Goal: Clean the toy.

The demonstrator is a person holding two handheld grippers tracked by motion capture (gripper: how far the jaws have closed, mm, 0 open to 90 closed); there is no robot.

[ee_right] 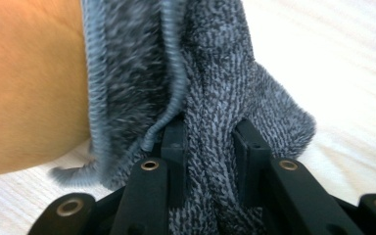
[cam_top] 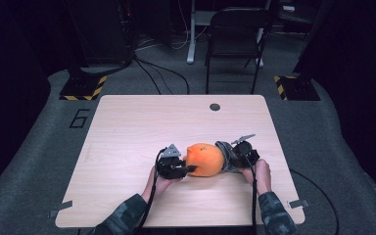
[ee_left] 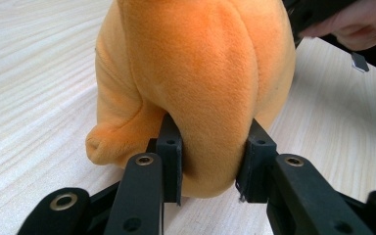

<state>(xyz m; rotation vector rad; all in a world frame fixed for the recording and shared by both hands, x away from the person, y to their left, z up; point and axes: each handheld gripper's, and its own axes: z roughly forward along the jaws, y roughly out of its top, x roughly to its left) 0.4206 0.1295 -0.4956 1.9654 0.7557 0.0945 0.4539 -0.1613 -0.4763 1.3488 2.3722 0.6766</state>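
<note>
An orange plush toy lies on the wooden table, a grey knitted cloth wrapped over its right end. My left gripper is at the toy's left side, shut on a bulge of the orange plush, with its two fingers pressing into the fabric. My right gripper is at the toy's right end, shut on a fold of the grey knitted cloth. The orange plush sits to the left of that cloth in the right gripper view.
A dark round hole marks the table's far side. A black chair stands behind the table on the grey floor, with cables and yellow-black striped stands to either side.
</note>
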